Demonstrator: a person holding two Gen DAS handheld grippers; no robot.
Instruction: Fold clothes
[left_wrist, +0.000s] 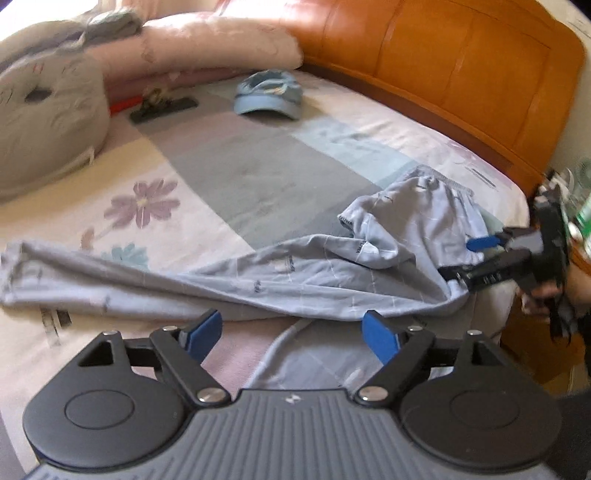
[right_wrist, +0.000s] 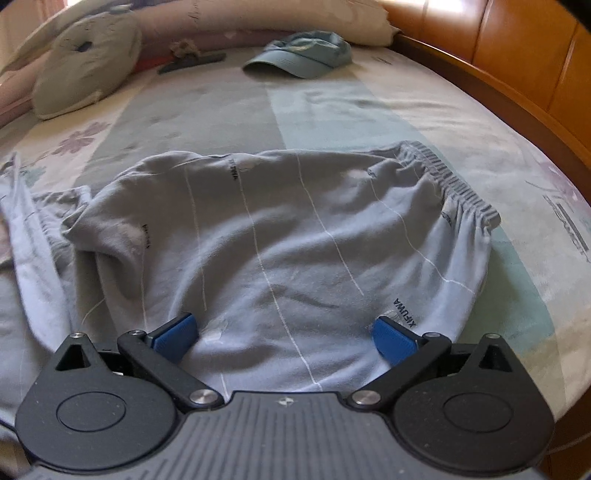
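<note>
Both tongs, left (left_wrist: 291, 334) and right (right_wrist: 284, 332), gape released over seemingly unheld pale-blue trousers (right_wrist: 280, 236).

Sunlit bed (left_wrist: 229, 177), orange wooden headboard (left_wrist: 443, 66)

Two matching handheld grippers: left gripper (left_wrist: 291, 332), right gripper (right_wrist: 284, 330). Black linkage arms on silver pivot screws, bright blue ribbed pads (right_wrist: 173, 332) at the fingertips. Ribbed grey housing between two round black discs (small pale logo at the centre). Dark sleeve (left_wrist: 580, 291) at the wrist, seen from the left camera.
</note>
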